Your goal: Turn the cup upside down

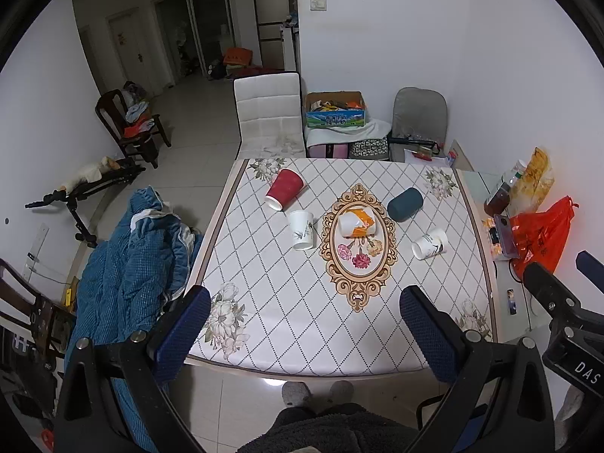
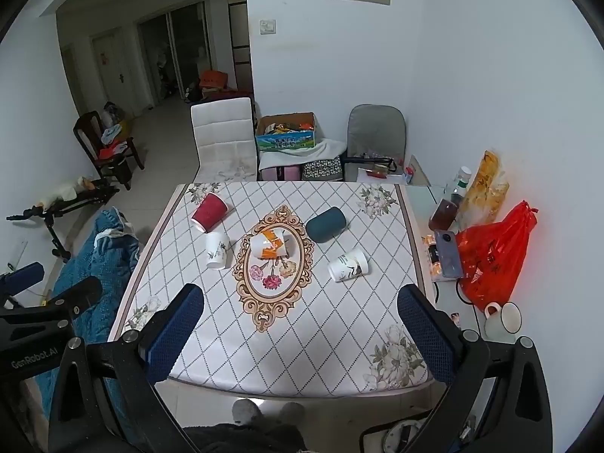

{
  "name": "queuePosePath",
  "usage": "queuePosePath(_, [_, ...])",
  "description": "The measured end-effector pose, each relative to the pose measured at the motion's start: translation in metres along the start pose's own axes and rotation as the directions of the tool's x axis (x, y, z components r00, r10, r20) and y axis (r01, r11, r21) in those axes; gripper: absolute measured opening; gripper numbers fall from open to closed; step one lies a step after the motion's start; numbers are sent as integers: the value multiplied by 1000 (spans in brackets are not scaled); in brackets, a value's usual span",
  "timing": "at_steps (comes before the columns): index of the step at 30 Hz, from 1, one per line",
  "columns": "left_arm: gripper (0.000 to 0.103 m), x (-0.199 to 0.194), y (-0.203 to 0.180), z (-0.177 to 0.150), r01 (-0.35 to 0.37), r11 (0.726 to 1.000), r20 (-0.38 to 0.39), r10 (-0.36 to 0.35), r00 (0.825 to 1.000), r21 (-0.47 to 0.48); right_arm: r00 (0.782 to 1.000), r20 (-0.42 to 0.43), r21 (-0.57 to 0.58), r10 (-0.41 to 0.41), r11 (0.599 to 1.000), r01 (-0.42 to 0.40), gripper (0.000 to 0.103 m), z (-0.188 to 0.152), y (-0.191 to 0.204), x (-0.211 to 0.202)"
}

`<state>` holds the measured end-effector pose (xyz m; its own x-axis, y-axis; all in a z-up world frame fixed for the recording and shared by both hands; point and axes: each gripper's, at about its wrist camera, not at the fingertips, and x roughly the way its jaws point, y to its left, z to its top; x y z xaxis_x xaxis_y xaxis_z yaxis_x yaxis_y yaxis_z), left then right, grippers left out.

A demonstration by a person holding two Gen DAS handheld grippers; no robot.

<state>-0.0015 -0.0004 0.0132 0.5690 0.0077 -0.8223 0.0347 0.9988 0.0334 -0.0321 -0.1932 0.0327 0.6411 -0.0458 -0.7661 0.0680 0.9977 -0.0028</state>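
Note:
Several cups lie on their sides on the patterned table (image 1: 302, 321): a red cup (image 1: 284, 188) (image 2: 209, 211) far left, a white cup (image 1: 302, 229) (image 2: 217, 250) next to it, a white-and-orange cup (image 1: 356, 222) (image 2: 270, 246) in the middle, a dark teal cup (image 1: 404, 204) (image 2: 325, 224) far right, and a white printed cup (image 1: 429, 243) (image 2: 348, 265) at the right. My left gripper (image 1: 305, 305) and my right gripper (image 2: 301, 304) are both open and empty, held above the table's near edge.
A red plastic bag (image 2: 494, 255), a phone (image 2: 447, 253), bottles and a white mug (image 2: 502, 317) sit on the side surface at the right. A white chair (image 1: 268, 113) stands behind the table. A blue blanket (image 1: 124, 256) lies at the left.

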Motion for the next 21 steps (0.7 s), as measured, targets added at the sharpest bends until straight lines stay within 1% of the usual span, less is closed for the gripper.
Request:
queuePosePath(2, [103, 1, -2, 3, -1, 1000, 3, 1, 1000, -6, 1000, 3, 2, 4, 1000, -4, 103, -1, -2, -2])
queuePosePath(6, [103, -7, 5, -2, -2, 1000, 16, 3, 1000, -21, 1000, 4, 2, 4, 1000, -4, 103, -2, -1, -2])
queuePosePath(21, [103, -13, 2, -6, 2, 1000, 43, -1, 999, -15, 1000, 12, 9, 2, 1000, -2, 103, -4, -1, -8])
